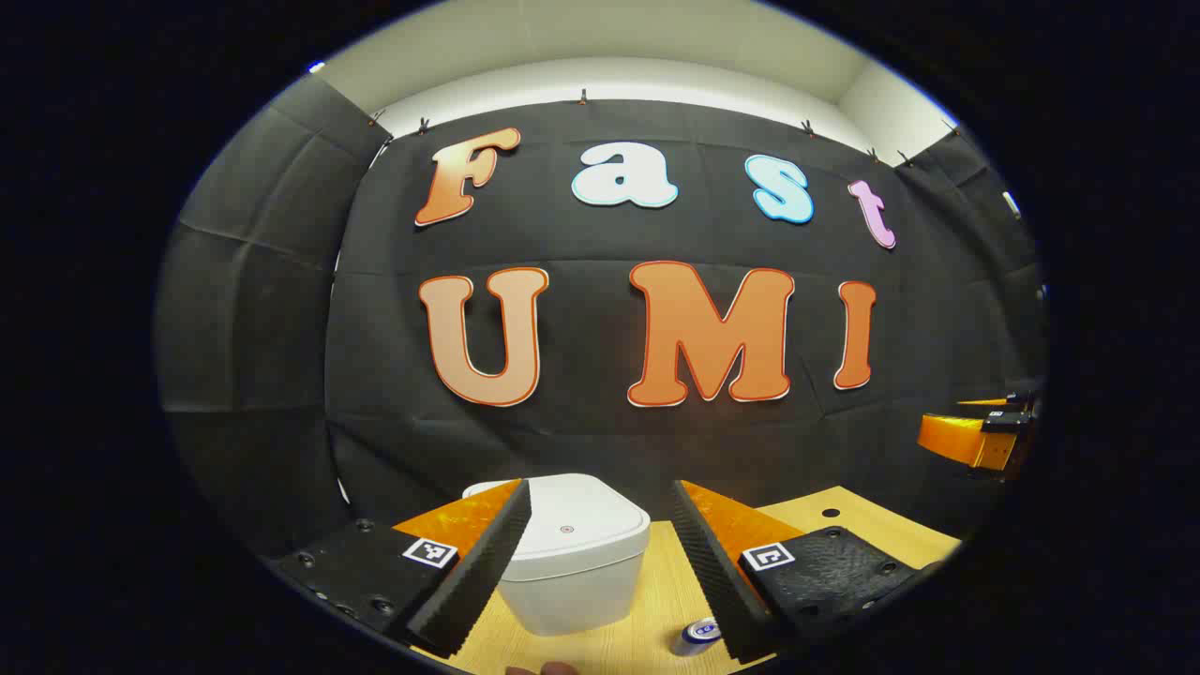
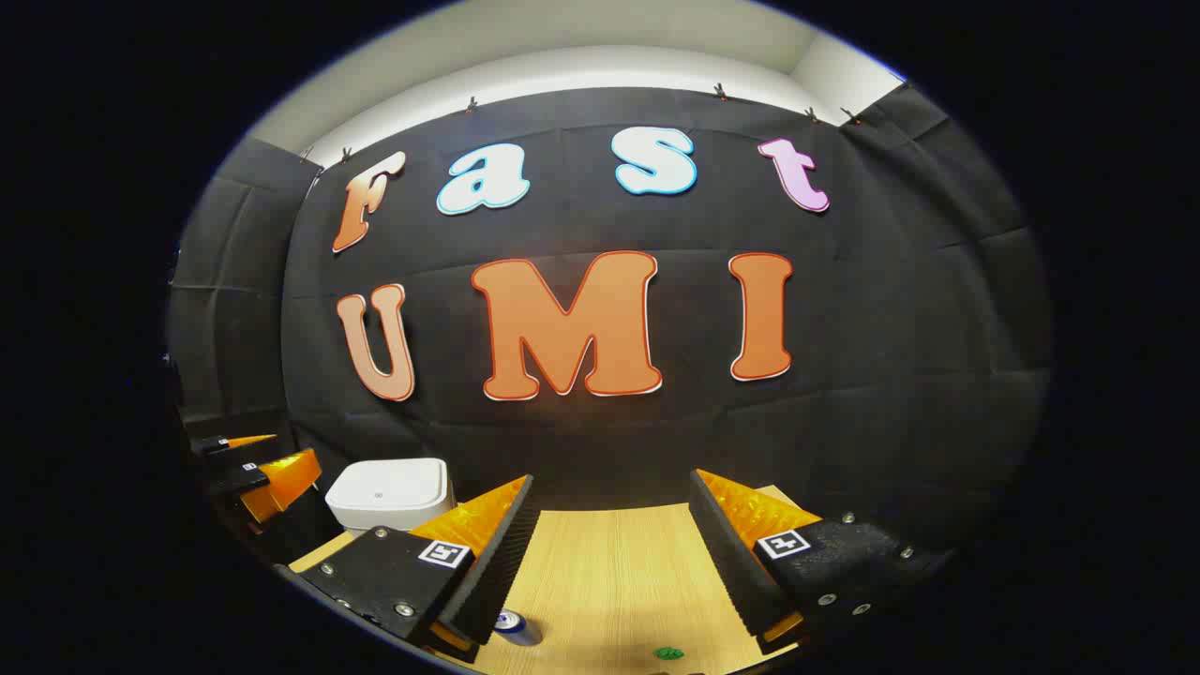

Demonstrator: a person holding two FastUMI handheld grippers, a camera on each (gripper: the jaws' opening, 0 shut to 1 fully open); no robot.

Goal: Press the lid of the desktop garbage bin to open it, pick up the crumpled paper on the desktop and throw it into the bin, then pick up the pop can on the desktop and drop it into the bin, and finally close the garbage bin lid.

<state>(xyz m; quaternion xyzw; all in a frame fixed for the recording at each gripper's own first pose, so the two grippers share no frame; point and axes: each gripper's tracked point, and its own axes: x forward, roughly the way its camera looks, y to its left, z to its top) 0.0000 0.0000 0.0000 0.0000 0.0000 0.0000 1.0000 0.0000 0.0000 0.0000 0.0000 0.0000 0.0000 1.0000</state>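
Both grippers are open and hold nothing. The closed bin (image 1: 574, 553) stands before the left gripper (image 1: 600, 553), the can (image 1: 698, 636) near its right finger; the right gripper (image 2: 614, 553) is above the table (image 2: 609, 572).

- I count one garbage bin (image 1: 572, 553), lid shut.
- One pop can (image 1: 698, 636) on the table (image 2: 609, 572).
- Two grippers: left gripper (image 1: 600, 562), right gripper (image 2: 614, 553).
- One small green bit (image 2: 668, 652), can't tell what.
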